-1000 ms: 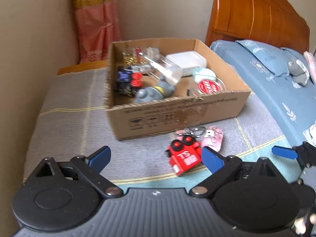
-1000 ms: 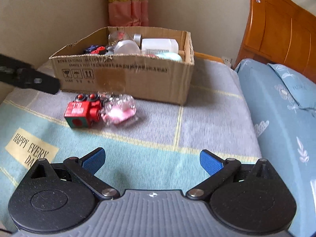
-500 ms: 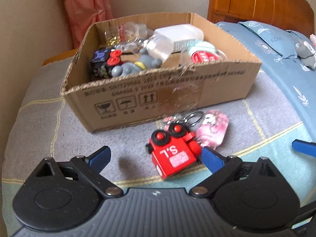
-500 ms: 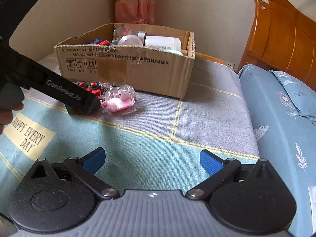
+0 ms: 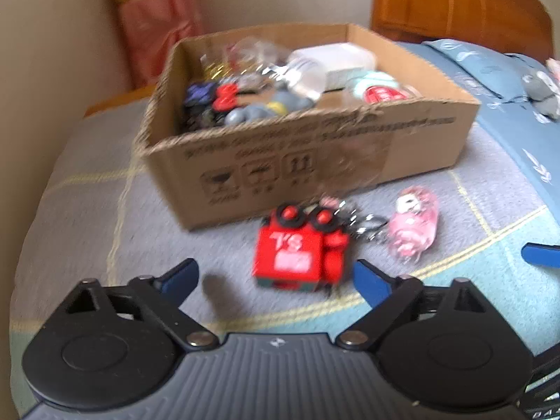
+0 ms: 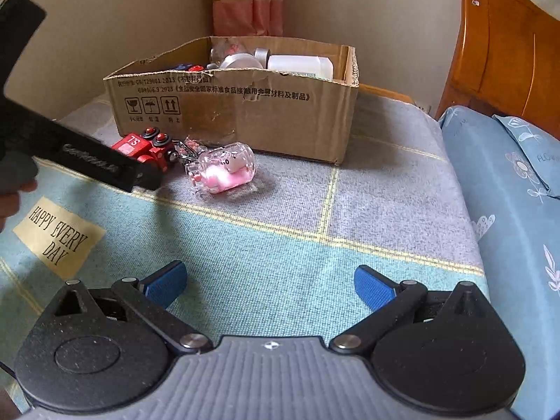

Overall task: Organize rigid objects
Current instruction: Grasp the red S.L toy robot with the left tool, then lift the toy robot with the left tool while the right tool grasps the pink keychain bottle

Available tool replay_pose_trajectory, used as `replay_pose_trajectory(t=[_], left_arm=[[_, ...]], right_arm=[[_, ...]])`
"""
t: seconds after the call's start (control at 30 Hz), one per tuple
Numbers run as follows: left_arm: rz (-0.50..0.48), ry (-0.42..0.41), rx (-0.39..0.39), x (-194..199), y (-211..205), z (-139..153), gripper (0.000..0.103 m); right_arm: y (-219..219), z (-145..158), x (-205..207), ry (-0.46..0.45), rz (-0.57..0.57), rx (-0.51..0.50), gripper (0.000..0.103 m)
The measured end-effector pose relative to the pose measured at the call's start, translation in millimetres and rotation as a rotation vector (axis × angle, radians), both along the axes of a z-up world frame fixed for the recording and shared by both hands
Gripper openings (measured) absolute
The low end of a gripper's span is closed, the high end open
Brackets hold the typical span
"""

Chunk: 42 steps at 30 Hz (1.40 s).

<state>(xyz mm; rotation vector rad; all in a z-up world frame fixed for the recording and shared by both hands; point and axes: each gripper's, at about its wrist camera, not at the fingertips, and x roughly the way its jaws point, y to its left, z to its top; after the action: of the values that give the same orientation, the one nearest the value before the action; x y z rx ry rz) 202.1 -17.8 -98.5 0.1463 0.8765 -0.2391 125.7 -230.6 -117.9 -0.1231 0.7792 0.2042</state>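
A red toy block [image 5: 297, 255] with two black-and-red knobs lies on the blanket in front of an open cardboard box [image 5: 315, 154]. My left gripper [image 5: 276, 278] is low over it with the block between its blue fingertips. The jaws are closing, and the pads are not pressing on the block. A metal key ring joins the block's side to a clear bottle charm with a pink filling [image 5: 416, 227], which lies just to its right. In the right wrist view the red block [image 6: 140, 147] and the bottle charm [image 6: 227, 168] lie before the box [image 6: 245, 112]. My right gripper [image 6: 269, 281] hovers open over bare blanket, holding nothing.
The box holds several small items, among them a white container [image 5: 332, 59] and a grey figure [image 5: 252, 113]. A blue quilt [image 6: 507, 210] and a wooden headboard [image 6: 500, 52] lie to the right. A curtain [image 6: 248, 3] hangs behind. A "HAPPY EVERY DAY" label [image 6: 57, 236] is on the blanket.
My left gripper has dropped and come closer, so the red block now sits between its fingers, and its jaws have narrowed a little. The right gripper has stayed almost still.
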Motion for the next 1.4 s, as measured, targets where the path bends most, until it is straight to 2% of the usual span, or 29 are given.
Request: replay_pose_trajectory(t=[0.13, 0.17, 0.47, 0.7, 0.9, 1.2, 1.23, 1.4], left_arm=[[-0.054, -0.011, -0.025, 6.0, -4.1, -0.3, 0.056], [-0.062, -0.008, -0.045, 6.6, -2.8, 0.1, 0.051], [-0.056, 0.005, -0.054, -11.5, 19.9, -0.5, 0.050], [-0.028, 0.011, -0.055, -27.2, 35.1, -1.1, 0.050], [0.003, 0.014, -0.088, -30.2, 45.7, -1.4, 0.050], [0.009, 0.014, -0.097, -31.9, 49.2, -1.9, 0.051], [0.009, 0.014, -0.095, -32.0, 49.0, -2.0, 0.051], [0.009, 0.015, -0.091, -31.9, 48.6, -1.9, 0.051]], right_arm=[[-1.1, -1.6, -3.1, -0.024, 0.010, 0.009, 0.103], [-1.3, -1.6, -3.1, -0.026, 0.011, 0.009, 0.103], [1.7, 1.2, 9.1, 0.004, 0.071, 0.001, 0.103], [16.6, 2.9, 31.6, 0.024, 0.192, -0.006, 0.103], [33.2, 3.0, 57.0, 0.027, 0.278, -0.007, 0.103], [48.7, 2.6, 78.5, 0.005, 0.381, -0.006, 0.103], [50.1, 3.4, 79.3, 0.003, 0.391, -0.009, 0.101], [60.4, 10.0, 81.7, -0.025, 0.441, -0.051, 0.076]])
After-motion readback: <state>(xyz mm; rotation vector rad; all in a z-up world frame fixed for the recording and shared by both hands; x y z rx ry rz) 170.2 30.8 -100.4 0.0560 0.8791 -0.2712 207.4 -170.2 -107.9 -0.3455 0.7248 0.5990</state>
